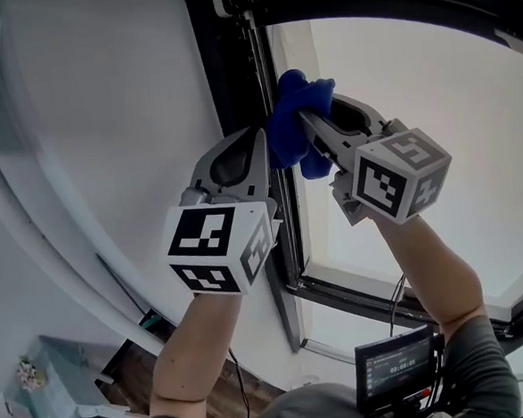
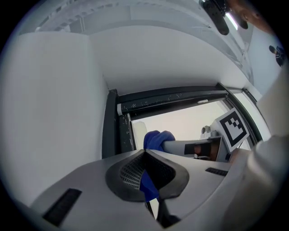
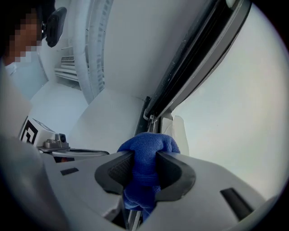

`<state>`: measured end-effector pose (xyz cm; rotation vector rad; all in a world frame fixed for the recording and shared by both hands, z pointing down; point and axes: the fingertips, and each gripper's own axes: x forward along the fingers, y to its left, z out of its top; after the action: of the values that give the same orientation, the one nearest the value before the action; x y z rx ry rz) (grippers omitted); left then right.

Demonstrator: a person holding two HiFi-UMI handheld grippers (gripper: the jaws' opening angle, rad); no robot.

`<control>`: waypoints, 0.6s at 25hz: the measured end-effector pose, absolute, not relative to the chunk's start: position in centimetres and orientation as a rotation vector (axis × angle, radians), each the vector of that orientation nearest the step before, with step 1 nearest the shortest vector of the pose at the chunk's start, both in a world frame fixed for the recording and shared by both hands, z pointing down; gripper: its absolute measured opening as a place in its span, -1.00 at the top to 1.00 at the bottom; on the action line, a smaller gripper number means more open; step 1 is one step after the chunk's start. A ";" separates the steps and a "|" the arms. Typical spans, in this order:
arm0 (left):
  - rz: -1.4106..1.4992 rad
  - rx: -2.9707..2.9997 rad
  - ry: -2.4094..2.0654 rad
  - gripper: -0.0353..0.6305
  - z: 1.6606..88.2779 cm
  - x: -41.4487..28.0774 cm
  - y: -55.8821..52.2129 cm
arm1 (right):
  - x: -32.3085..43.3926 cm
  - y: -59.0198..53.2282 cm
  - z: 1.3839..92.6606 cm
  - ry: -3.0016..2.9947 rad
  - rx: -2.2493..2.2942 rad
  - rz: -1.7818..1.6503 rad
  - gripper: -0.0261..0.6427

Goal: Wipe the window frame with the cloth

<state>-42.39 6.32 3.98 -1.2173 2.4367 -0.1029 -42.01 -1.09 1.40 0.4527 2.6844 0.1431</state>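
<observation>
A blue cloth (image 1: 296,112) is bunched against the black window frame (image 1: 234,71) near its upper corner. My right gripper (image 1: 316,126) is shut on the cloth, which bulges out past its jaws (image 3: 146,146). My left gripper (image 1: 263,148) sits just left of it along the vertical frame bar. Its jaws are shut on a thin blue fold of the cloth (image 2: 148,186). In the left gripper view the cloth bundle (image 2: 158,139) and the right gripper (image 2: 192,147) lie just ahead, by the frame corner (image 2: 122,109).
A bright glass pane (image 1: 412,68) fills the right side and a white wall (image 1: 102,99) the left. A small monitor (image 1: 397,364) with a cable hangs below my right arm. Furniture (image 1: 37,389) stands on the floor far below.
</observation>
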 end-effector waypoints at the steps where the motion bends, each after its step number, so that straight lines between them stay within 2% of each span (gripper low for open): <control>1: -0.103 -1.221 2.426 0.87 3.1 -42.8 6.2 | -42.6 -1.1 0.7 2.679 0.449 0.139 0.53; 9: -0.113 -1.154 2.358 0.87 -3.6 -46.4 5.0 | -46.3 -2.0 -5.7 2.620 0.395 0.199 0.53; 15: -0.157 -1.148 2.326 0.86 -4.5 -46.4 4.8 | -47.2 -2.0 -7.0 2.625 0.406 0.190 0.53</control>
<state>-46.45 4.82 -4.53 -1.1483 2.3257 -0.1573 -47.18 -1.97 -6.97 0.4055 2.6253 0.1895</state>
